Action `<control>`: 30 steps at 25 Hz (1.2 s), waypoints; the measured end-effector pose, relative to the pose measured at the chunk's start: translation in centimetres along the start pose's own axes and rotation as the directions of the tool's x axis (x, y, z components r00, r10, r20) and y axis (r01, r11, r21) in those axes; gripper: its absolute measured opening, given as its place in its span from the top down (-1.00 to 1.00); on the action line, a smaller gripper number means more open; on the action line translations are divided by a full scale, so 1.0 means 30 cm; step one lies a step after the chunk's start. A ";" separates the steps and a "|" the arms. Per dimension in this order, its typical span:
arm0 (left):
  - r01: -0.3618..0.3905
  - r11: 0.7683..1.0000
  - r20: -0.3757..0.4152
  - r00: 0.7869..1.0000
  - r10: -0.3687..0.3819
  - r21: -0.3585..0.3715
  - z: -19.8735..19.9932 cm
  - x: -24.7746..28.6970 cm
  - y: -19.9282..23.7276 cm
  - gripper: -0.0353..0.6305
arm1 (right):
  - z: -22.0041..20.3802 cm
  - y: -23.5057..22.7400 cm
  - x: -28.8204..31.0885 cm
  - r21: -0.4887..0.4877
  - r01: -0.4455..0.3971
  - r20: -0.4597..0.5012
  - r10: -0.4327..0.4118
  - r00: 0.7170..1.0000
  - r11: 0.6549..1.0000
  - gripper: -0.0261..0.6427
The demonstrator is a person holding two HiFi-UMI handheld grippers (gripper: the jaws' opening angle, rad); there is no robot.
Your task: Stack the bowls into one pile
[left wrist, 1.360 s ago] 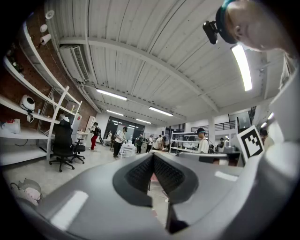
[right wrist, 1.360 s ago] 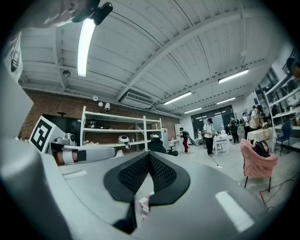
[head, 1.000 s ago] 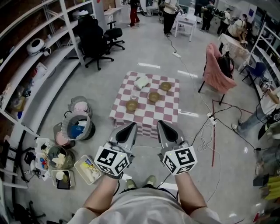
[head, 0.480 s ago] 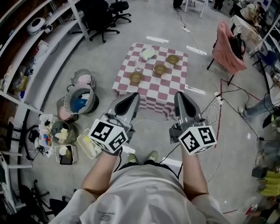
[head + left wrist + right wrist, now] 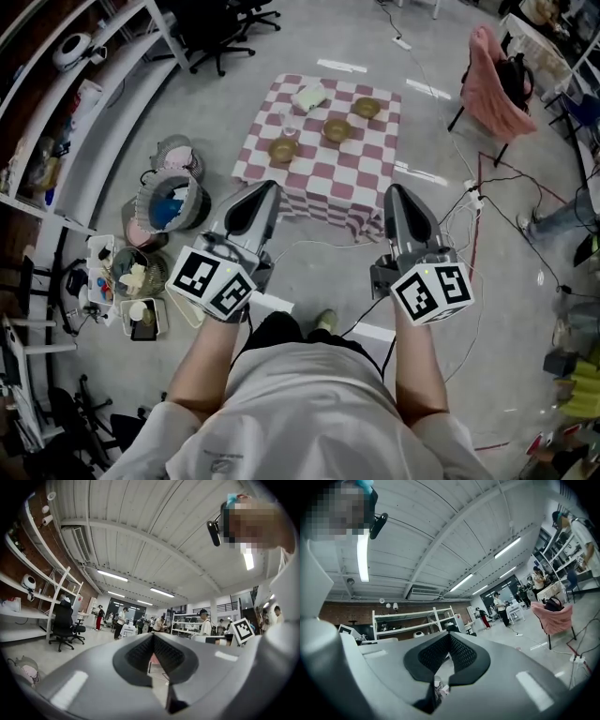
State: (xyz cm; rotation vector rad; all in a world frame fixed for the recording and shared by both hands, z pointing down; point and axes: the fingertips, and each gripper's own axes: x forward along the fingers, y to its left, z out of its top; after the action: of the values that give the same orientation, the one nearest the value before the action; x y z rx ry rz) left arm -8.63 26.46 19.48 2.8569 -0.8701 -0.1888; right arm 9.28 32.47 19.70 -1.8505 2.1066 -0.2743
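Three brown bowls stand apart on a red-and-white checked table (image 5: 361,192) in the head view: one near the left (image 5: 283,149), one in the middle (image 5: 337,129), one at the far right (image 5: 367,108). My left gripper (image 5: 262,187) and right gripper (image 5: 398,192) are held side by side well short of the table, pointing toward it, holding nothing. The left gripper view shows the left gripper (image 5: 152,637) with its jaws together, pointing level across the room. The right gripper view shows the right gripper (image 5: 449,637) shut the same way.
A white folded item (image 5: 309,97) and a small clear glass (image 5: 289,122) share the table. Buckets and bins (image 5: 169,202) crowd the floor at left, beside white shelving (image 5: 94,103). A pink-draped chair (image 5: 492,70) and floor cables (image 5: 469,202) lie to the right.
Both grippers have moved apart and come up nearer the head camera. The table has shifted up in the view. The jaws stay together.
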 end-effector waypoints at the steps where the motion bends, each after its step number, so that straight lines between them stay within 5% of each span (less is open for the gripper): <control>1: -0.003 1.000 -0.008 1.000 0.003 -0.002 -0.007 0.009 -0.005 0.88 | 0.002 -0.015 -0.005 0.005 0.006 0.000 -0.006 1.000 1.000 0.89; 16: -0.001 1.000 -0.056 0.998 0.001 0.010 -0.122 0.186 0.068 0.88 | -0.066 -0.101 0.124 -0.018 0.036 -0.046 -0.037 0.998 0.999 0.89; 30: 0.027 1.000 -0.061 0.998 -0.026 0.015 -0.167 0.451 0.458 0.88 | -0.199 -0.144 0.574 -0.060 0.060 -0.112 -0.067 0.991 0.996 0.89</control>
State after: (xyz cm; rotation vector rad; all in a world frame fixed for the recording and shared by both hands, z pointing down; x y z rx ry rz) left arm -4.13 8.12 25.82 2.8734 -0.8263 -0.0981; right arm 9.26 14.44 24.81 -1.9806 2.1535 -0.3473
